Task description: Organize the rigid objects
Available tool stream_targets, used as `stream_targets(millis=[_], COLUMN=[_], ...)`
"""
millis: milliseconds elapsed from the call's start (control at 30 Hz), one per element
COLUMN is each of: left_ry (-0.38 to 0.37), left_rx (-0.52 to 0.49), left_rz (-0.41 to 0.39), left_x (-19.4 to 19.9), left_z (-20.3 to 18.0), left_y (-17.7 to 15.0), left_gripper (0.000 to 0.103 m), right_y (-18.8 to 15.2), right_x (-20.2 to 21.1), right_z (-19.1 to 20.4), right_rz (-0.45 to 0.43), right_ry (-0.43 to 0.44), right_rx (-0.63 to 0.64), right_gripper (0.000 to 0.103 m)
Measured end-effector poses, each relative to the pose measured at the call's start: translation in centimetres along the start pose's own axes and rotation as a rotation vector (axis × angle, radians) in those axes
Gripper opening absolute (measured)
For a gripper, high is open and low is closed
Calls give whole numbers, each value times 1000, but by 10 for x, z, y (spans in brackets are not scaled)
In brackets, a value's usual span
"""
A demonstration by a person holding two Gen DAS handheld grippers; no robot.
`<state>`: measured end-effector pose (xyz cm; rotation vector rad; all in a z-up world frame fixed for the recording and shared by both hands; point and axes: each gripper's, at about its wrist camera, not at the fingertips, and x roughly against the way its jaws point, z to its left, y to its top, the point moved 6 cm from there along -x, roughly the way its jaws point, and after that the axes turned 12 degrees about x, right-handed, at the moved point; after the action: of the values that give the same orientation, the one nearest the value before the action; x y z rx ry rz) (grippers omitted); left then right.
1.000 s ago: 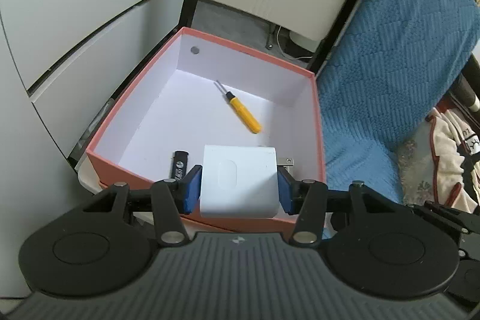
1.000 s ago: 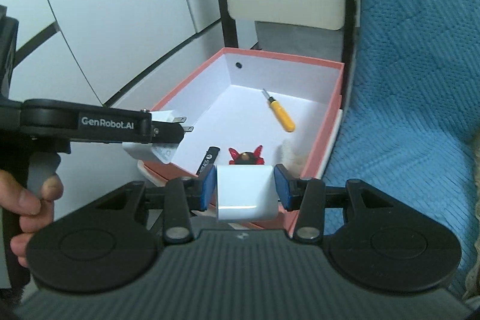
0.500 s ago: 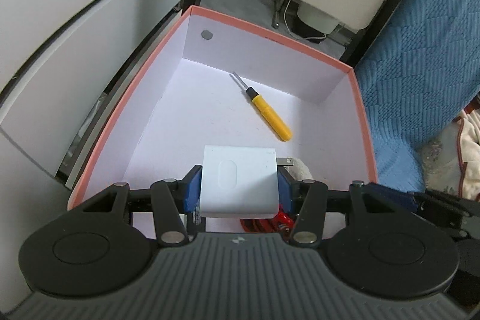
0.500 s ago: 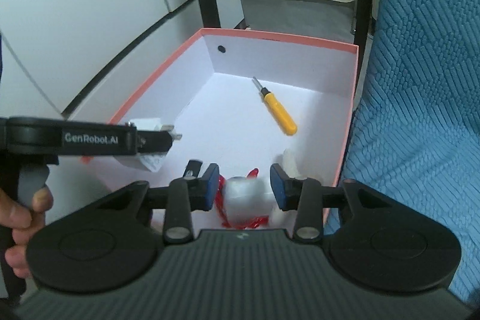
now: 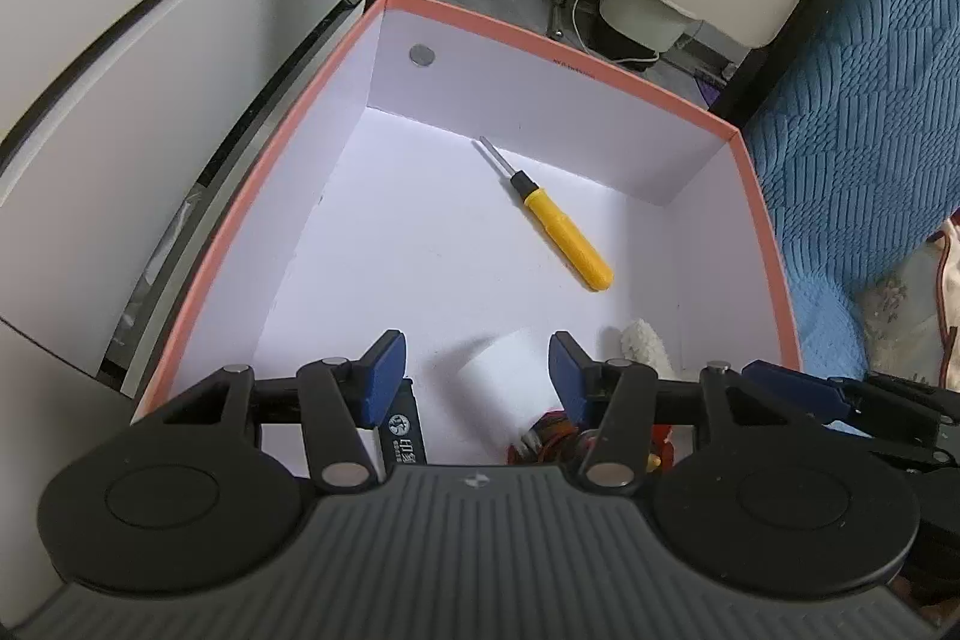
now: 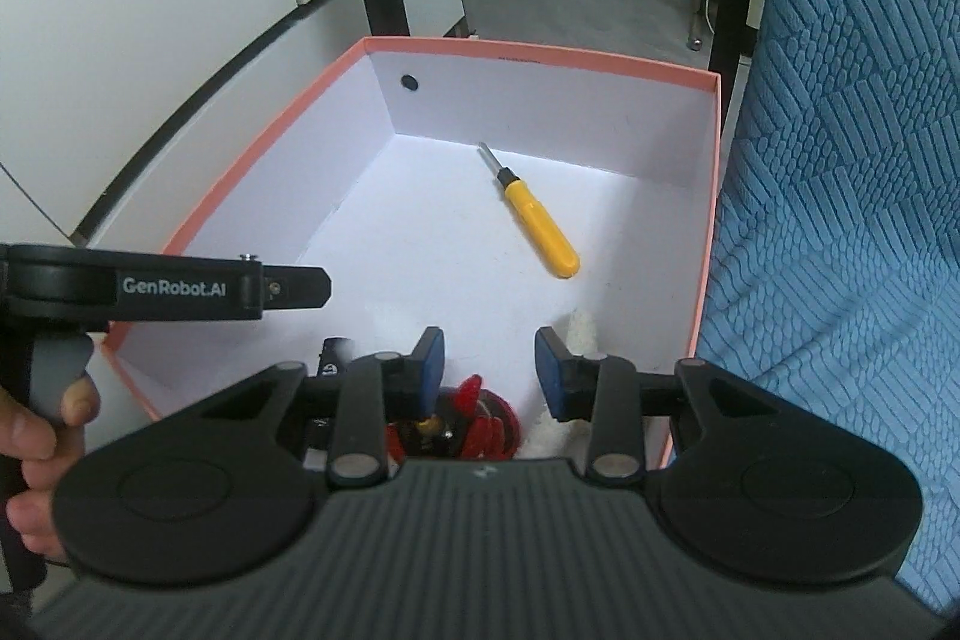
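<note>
**Inspector:** State of the left gripper (image 5: 477,370)?

**Assistant:** Jaws apart, clamped on nothing. It hangs over the near end of the pink-rimmed box (image 5: 756,196). A white block (image 5: 504,376), blurred, lies between and below the blue pads (image 5: 384,373), touching neither. I cannot tell whether it rests on the box floor.

**Inspector:** And the right gripper (image 6: 489,367)?

**Assistant:** Jaws likewise apart, gripping nothing, also over the box's near end. Directly beneath it, inside the box, sits a red and black toy (image 6: 474,418); its exact kind cannot be made out.

**Inspector:** Other contents, relative to the box?

**Assistant:** A yellow-handled screwdriver (image 5: 561,235) lies flat on the box floor toward the far wall, metal tip pointing at the far-left corner, well apart from everything else. A black USB stick (image 5: 405,430) lies by the near wall, on the left side. A white fuzzy object (image 5: 645,346) sits against the right wall, near the toy.

**Inspector:** Surroundings?

**Assistant:** Blue textured fabric (image 6: 840,160) runs along the box's right side. White cabinet panels (image 5: 150,70) stand to its left.
</note>
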<state>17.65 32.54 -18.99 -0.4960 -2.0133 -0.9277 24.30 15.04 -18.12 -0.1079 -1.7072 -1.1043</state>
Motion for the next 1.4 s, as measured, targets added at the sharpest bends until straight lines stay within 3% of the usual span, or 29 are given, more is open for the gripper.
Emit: stream_targets(millis=[500, 833, 1100, 1233, 1333, 1400], left_ry=[-39, -54, -62, -59, -48, -44], left_rx=[-29, -53, -75, -80, -72, -60], left_rz=[-121, -202, -228, -226, -241, -262], left_x=[106, 181, 215, 221, 227, 234], left_z=[-34, -50, -63, -64, -62, -60], left_y=[-29, -63, -95, -111, -120, -126], left_gripper=[58, 61, 65, 68, 87, 90], right_y=[0, -22, -44, -55, -63, -67], right_x=[95, 157, 197, 209, 218, 220], right_z=[17, 28, 26, 26, 25, 22], right_rz=[-152, -225, -267, -282, -293, -290], right_ry=[13, 16, 9, -6, -20, -23], right_rx=[18, 30, 28, 32, 39, 28], right_gripper=[37, 37, 37, 37, 38, 41])
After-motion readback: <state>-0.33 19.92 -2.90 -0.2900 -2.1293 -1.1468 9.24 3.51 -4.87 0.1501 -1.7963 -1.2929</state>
